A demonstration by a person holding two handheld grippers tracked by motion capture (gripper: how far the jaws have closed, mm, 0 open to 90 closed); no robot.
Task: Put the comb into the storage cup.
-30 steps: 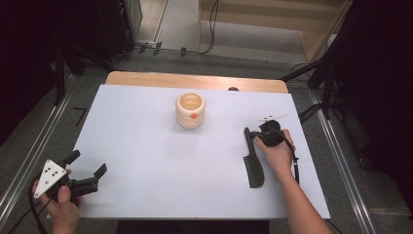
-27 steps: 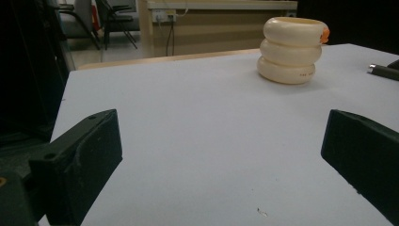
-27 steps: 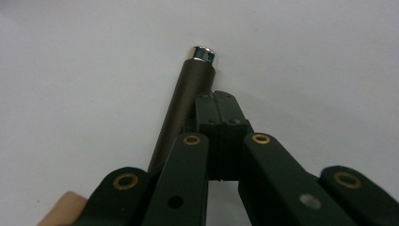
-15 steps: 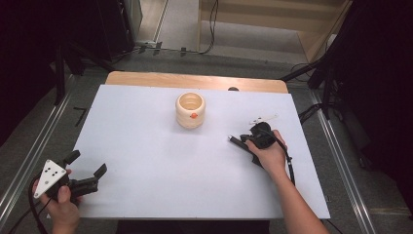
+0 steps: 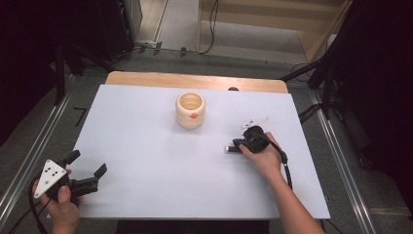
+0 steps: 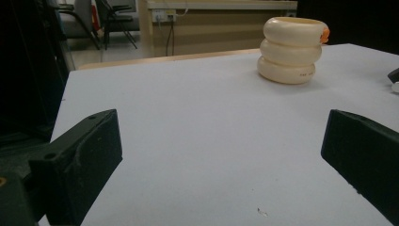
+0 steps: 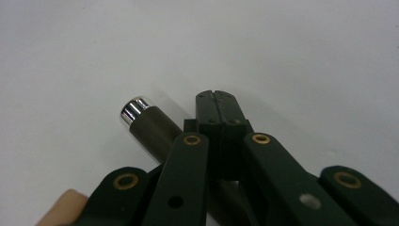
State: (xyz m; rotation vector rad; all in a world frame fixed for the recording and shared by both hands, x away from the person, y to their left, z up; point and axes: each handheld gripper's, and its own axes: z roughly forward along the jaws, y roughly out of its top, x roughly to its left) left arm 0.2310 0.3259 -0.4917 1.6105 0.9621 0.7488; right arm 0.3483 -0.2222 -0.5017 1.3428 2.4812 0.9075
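**Inspector A:** Right gripper (image 5: 233, 147)?

**Inspector B:** On the right half of the table (image 5: 146, 146), held low in the right hand (image 5: 260, 153), pointing left. In the right gripper view its jaws are pressed together, tip to tip, with nothing between the pads. A dark rod (image 7: 150, 127) with a bright metal cap runs under the jaws and sticks out to their left. Whether the hand grips that rod, I cannot tell.

**Inspector A:** Left gripper (image 5: 87, 168)?

**Inspector B:** At the near left corner, held in the left hand (image 5: 61, 204), grey plate on top. Jaws wide apart, bare table between them.

**Inspector A:** Other items?

**Inspector B:** A cream holder (image 5: 190, 110), three stacked rings with an orange mark, stands upright toward the far middle, well apart from both grippers. In the left gripper view it (image 6: 291, 49) sits far and right. A small white piece (image 5: 255, 121) lies just beyond the right gripper.
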